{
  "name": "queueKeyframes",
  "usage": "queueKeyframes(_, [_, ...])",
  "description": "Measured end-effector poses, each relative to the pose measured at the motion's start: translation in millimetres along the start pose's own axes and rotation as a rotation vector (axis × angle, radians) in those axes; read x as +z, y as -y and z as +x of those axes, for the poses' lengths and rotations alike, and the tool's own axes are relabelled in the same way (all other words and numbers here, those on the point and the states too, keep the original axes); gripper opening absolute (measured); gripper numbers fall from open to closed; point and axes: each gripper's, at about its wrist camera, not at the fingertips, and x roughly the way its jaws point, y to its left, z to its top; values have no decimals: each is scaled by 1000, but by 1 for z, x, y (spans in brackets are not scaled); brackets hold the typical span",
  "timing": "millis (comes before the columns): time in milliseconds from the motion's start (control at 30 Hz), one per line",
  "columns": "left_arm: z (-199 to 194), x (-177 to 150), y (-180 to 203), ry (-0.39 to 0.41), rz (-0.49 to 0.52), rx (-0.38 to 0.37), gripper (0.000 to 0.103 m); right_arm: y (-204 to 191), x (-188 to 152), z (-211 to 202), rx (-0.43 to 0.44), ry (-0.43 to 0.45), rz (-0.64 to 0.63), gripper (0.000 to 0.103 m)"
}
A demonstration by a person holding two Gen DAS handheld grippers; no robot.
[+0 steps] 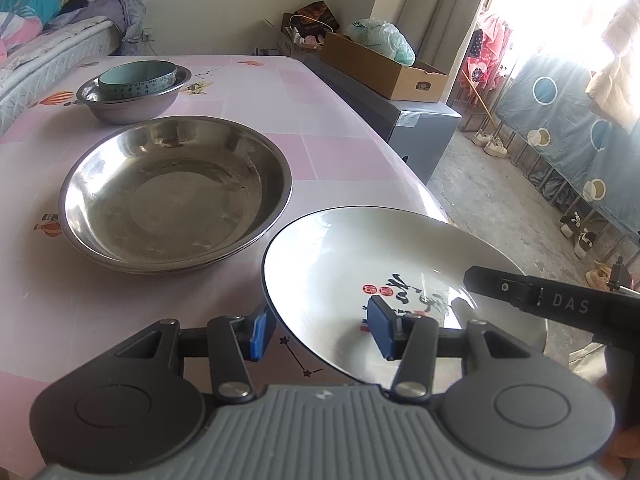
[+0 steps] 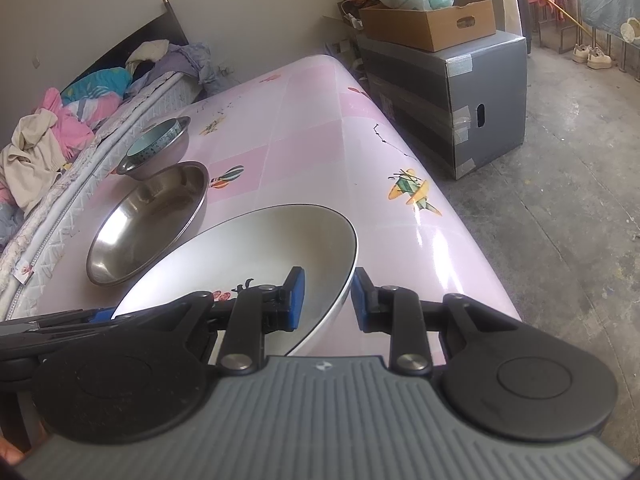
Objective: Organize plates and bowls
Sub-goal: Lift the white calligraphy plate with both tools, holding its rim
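A white plate point(image 1: 360, 264) with black calligraphy sits tilted at the near right of the pink table; it also shows in the right wrist view point(image 2: 256, 248). My left gripper point(image 1: 320, 332) is open, its blue pads straddling the plate's left rim. My right gripper point(image 2: 328, 300) is open, its pads either side of the plate's right rim; its finger reaches over the plate in the left wrist view point(image 1: 520, 292). A large steel plate point(image 1: 172, 196) lies further in, and a teal bowl point(image 1: 138, 80) sits inside a steel bowl point(image 1: 128, 100) beyond it.
The pink tablecloth point(image 1: 60, 320) covers the table, whose right edge drops to a concrete floor point(image 2: 560, 220). A grey box point(image 2: 452, 92) with a cardboard tray point(image 2: 432, 24) stands at the far right. A bed with clothes point(image 2: 60, 132) borders the table's left.
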Motion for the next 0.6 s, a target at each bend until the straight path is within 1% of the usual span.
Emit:
queueKeyframes(267, [-4, 1, 1, 16, 2, -12, 50, -1, 0, -2, 4, 4, 0, 26])
queueKeyframes(600, [6, -5, -9, -33, -25, -30, 49, -1, -4, 7, 5, -19, 1, 26])
